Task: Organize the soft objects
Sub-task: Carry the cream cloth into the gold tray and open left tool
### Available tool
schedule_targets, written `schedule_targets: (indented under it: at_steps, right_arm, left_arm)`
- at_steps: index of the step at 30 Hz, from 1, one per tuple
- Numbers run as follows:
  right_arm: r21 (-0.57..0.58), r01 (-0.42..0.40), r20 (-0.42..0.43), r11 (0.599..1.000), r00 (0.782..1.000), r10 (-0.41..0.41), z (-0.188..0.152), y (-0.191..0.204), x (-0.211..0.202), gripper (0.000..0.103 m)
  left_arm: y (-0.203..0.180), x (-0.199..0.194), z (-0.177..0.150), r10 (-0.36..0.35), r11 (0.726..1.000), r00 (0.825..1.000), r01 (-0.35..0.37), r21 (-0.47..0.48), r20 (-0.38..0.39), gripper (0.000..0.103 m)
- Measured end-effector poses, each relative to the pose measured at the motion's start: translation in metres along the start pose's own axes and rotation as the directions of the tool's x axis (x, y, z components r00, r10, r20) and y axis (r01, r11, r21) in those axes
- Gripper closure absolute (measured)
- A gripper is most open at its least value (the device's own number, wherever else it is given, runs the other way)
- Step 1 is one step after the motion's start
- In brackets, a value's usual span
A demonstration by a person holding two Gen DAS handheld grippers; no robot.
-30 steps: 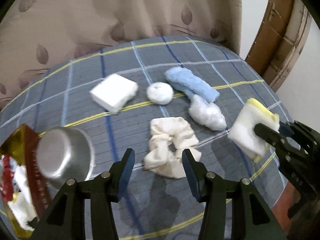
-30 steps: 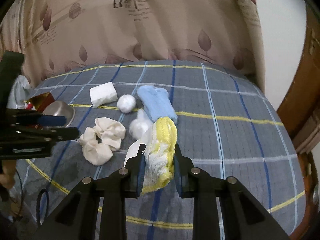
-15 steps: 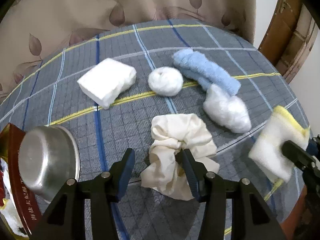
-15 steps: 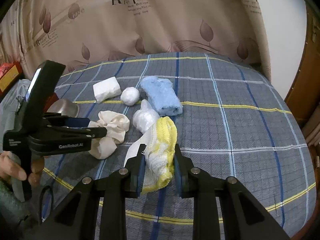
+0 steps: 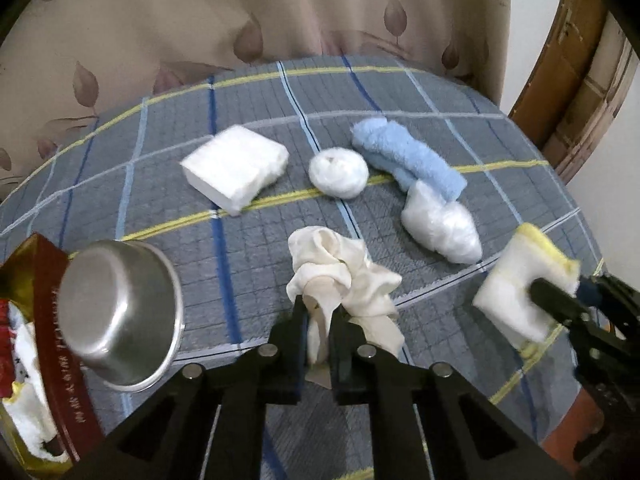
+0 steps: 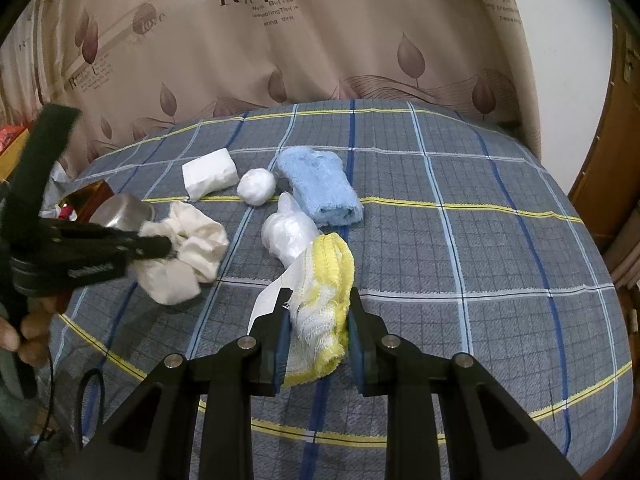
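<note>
Left jaws: clenched on cream scrunchie (image 5: 344,280) fold.
Right jaws: grasping yellow-white cloth (image 6: 322,316).
Handling: light, limp; pinch bunched fabric.

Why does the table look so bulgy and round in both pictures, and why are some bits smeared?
Left wrist view: a fisheye lens bows the checked cloth and blackens the corners; the yellow-edged cloth in the right gripper is smeared. Right wrist view: same bulge; the left gripper is blurred, while the blue towel stays sharp. Soft, even light, faint shadows.
</note>
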State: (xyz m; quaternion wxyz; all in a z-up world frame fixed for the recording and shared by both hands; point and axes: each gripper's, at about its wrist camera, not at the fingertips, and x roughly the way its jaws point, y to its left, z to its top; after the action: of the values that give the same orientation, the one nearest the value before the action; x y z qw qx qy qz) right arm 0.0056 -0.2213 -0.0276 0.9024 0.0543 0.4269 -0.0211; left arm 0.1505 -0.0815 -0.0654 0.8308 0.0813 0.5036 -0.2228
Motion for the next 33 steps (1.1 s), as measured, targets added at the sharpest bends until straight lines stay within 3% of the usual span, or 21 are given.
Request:
schedule_targets:
  at_steps: [13, 23, 33]
  right_arm:
    - [-0.019, 0.012, -0.005, 1.000, 1.000, -0.012, -0.004, 0.006, 0.001, 0.080]
    - [-0.028, 0.015, -0.012, 0.999, 1.000, -0.016, -0.007, 0.010, 0.003, 0.080]
    - [-0.037, 0.019, -0.018, 0.999, 1.000, -0.020, -0.008, 0.014, 0.004, 0.080]
  left_arm:
    - [0.022, -0.080, -0.009, 0.029, 0.999, 0.994, -0.024, -0.046, 0.109, 0.095]
    - [0.076, -0.134, -0.026, 0.149, 0.983, 0.975, -0.128, -0.133, 0.167, 0.095]
    - [0.155, -0.155, -0.051, 0.310, 0.928, 0.941, -0.269, -0.258, 0.134, 0.095]
